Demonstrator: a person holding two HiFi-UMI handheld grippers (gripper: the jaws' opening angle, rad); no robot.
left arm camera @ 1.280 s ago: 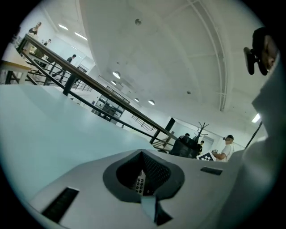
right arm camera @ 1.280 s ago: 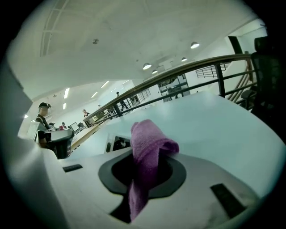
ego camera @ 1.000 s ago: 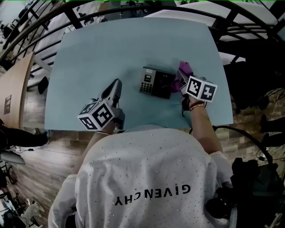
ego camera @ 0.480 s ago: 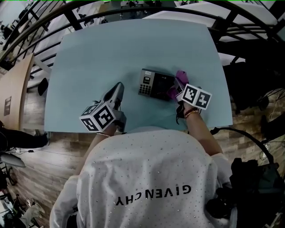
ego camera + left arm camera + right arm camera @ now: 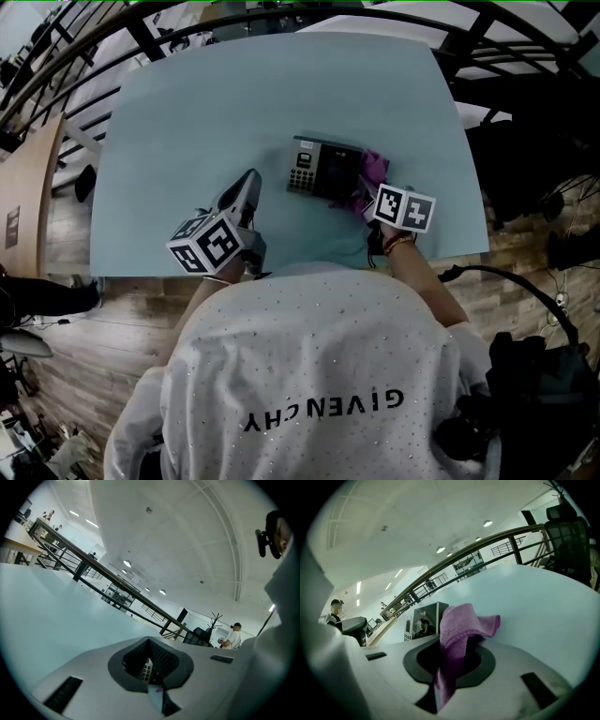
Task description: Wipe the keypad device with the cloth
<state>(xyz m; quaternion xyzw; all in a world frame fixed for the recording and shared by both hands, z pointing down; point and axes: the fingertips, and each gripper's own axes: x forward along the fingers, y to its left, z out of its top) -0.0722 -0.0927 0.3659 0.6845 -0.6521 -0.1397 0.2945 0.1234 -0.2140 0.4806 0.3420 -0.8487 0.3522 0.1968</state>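
Observation:
The dark keypad device (image 5: pixel 322 170) lies on the pale blue table (image 5: pixel 234 103), keys at its left end and a glossy screen to the right. My right gripper (image 5: pixel 366 187) is shut on a purple cloth (image 5: pixel 370 173) that rests against the device's right end. In the right gripper view the cloth (image 5: pixel 459 634) drapes out of the jaws, with the device (image 5: pixel 424 620) just beyond it. My left gripper (image 5: pixel 246 187) rests on the table to the left of the device, jaws closed and holding nothing. The left gripper view shows the keypad (image 5: pixel 146 670) only through the gap in the jaws.
The table's front edge (image 5: pixel 309 267) runs right below both grippers, against the person's white shirt. Black railings (image 5: pixel 141 37) ring the table's far side. Wood floor lies to the left, with dark cables and gear at the right.
The right gripper has carried the cloth leftward, from beside the device's right end onto it. The left gripper has barely shifted.

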